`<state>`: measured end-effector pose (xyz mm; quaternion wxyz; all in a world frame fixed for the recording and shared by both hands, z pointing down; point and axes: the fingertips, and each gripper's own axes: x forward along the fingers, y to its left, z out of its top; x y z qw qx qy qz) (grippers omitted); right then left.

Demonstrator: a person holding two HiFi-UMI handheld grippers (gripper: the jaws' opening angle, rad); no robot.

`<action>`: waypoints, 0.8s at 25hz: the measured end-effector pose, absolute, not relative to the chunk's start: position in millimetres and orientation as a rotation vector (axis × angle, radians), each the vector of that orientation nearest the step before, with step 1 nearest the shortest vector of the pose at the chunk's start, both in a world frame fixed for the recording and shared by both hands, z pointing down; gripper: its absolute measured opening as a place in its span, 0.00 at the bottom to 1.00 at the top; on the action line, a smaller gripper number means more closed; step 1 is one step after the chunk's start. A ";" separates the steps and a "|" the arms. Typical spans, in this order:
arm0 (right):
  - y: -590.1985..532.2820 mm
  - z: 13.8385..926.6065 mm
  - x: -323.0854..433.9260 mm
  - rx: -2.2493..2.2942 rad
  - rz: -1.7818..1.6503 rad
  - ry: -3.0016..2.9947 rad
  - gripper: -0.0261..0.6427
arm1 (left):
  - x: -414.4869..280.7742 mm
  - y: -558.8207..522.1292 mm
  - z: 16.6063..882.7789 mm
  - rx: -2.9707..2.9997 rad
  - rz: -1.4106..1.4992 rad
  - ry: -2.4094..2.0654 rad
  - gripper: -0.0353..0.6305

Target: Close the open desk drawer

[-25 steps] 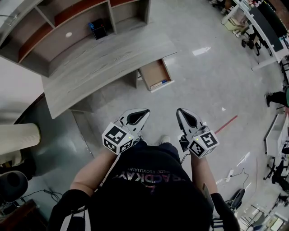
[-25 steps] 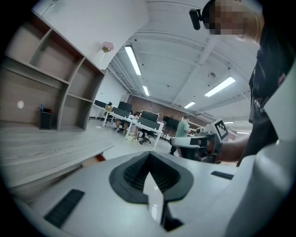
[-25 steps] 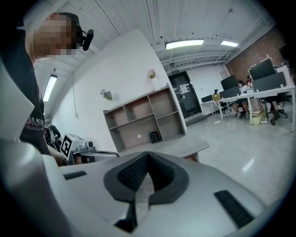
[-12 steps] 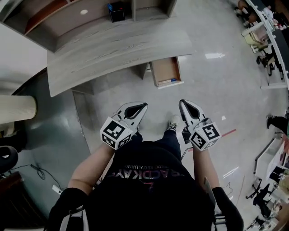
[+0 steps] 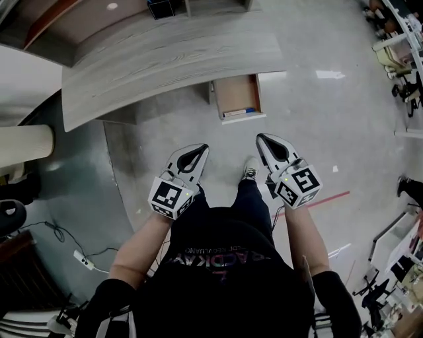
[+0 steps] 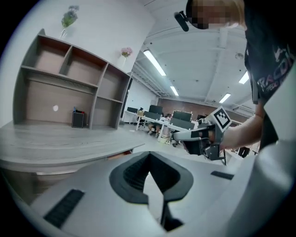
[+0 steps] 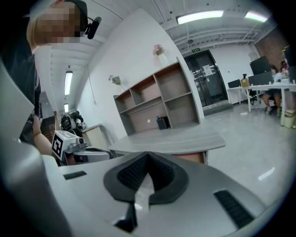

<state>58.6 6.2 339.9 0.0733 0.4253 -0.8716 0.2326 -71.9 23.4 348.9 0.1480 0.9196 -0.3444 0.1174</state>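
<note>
at the approach step, well short of the drawer [image 5: 239, 96], pulled out under the right end of the bench [image 5: 165, 59], front toward the feet, long axis running bench to person, blue pen [image 5: 239, 112] crosswise near the front. left tongs [image 5: 200, 149] and right tongs [image 5: 262, 139] both pressed together, pinching nothing. next, likely: step closer, set closed tips on the drawer front, push straight along that axis.

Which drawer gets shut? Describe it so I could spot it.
Find the curved grey desk in front of the shelves. Under its right end a drawer juts out over the floor. Its brown inside, with a blue pen near the front, stands out against the grey desk and floor.
</note>
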 end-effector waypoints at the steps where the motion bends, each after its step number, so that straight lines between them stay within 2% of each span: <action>1: 2.6 343.9 62.9 1.276 0.696 -2.611 0.06 | -68.1 21.2 351.7 2.650 0.348 -1.001 0.07; 10: -17.1 396.7 90.9 1.236 0.571 -2.531 0.06 | -46.5 1.4 395.1 2.685 0.492 -1.044 0.07; 20: -43.1 460.5 108.8 1.250 0.589 -2.474 0.07 | -45.6 -14.4 459.7 2.617 0.566 -1.073 0.07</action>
